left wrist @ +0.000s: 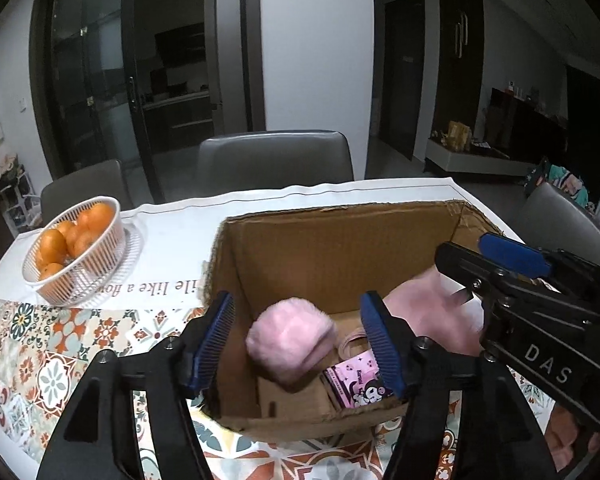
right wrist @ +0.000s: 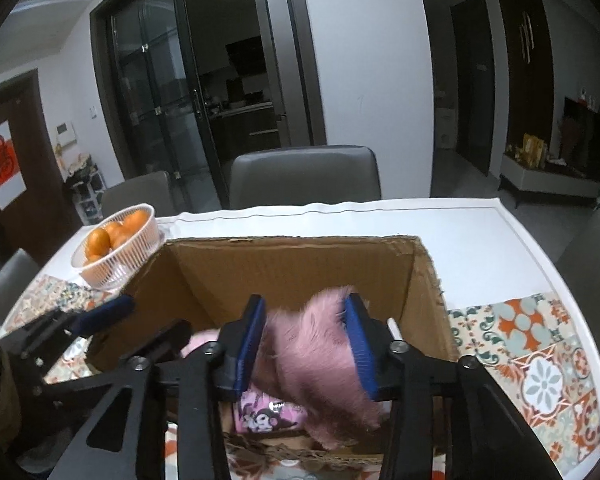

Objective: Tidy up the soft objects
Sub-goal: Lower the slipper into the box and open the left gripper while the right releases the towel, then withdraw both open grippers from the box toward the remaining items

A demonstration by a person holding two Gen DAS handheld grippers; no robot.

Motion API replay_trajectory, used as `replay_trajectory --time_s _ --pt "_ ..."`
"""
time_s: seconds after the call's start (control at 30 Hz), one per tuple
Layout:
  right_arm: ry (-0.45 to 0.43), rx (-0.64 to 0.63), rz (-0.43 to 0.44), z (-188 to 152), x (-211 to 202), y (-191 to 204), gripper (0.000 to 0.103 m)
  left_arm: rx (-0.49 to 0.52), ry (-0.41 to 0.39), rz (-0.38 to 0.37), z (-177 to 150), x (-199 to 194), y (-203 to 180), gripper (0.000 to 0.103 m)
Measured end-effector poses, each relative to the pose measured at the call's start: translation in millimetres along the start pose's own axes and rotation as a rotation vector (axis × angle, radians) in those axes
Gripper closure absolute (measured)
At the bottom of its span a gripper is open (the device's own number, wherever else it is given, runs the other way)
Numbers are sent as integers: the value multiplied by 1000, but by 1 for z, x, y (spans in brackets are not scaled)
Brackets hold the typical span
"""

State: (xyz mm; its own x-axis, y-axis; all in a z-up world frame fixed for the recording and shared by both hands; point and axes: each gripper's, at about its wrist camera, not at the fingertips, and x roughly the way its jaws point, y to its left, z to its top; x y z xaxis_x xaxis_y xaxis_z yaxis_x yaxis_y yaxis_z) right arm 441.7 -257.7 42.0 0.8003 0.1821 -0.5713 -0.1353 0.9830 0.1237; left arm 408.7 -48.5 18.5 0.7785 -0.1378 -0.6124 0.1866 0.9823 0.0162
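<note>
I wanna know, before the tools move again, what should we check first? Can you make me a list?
1. Left tool open: ok.
2. Pink puff lying inside the cardboard box: ok.
3. Right tool has let go of the pink fur: cannot tell; fur fills the gap between its pads.
4. Both tools are over the box, away from the orange basket: ok.
5. Box standing upright, open side up: ok.

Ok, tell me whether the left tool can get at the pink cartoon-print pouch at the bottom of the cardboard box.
Probably yes. The left tool is open above the open-topped cardboard box, and the pink cartoon-print pouch lies exposed beside the fluffy pink item, which only crowds its left edge.
</note>
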Motion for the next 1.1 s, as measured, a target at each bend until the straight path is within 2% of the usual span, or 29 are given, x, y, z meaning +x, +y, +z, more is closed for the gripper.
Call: replay_trajectory --time_s 0.2,0.47,0.93,1.1 --pt "-14 -16 -26 1 -13 3 53 -36 -16 30 -2 -16 9 37" --pt "-43 -36 -39 -6 -41 14 53 -35 -59 52 -8 -49 12 36" --pt "-98 -28 -9 -27 -110 22 53 -24 -108 60 -31 -117 5 36" --pt "-120 -33 -17 -38 -130 26 49 -24 -111 64 -42 -135 4 36"
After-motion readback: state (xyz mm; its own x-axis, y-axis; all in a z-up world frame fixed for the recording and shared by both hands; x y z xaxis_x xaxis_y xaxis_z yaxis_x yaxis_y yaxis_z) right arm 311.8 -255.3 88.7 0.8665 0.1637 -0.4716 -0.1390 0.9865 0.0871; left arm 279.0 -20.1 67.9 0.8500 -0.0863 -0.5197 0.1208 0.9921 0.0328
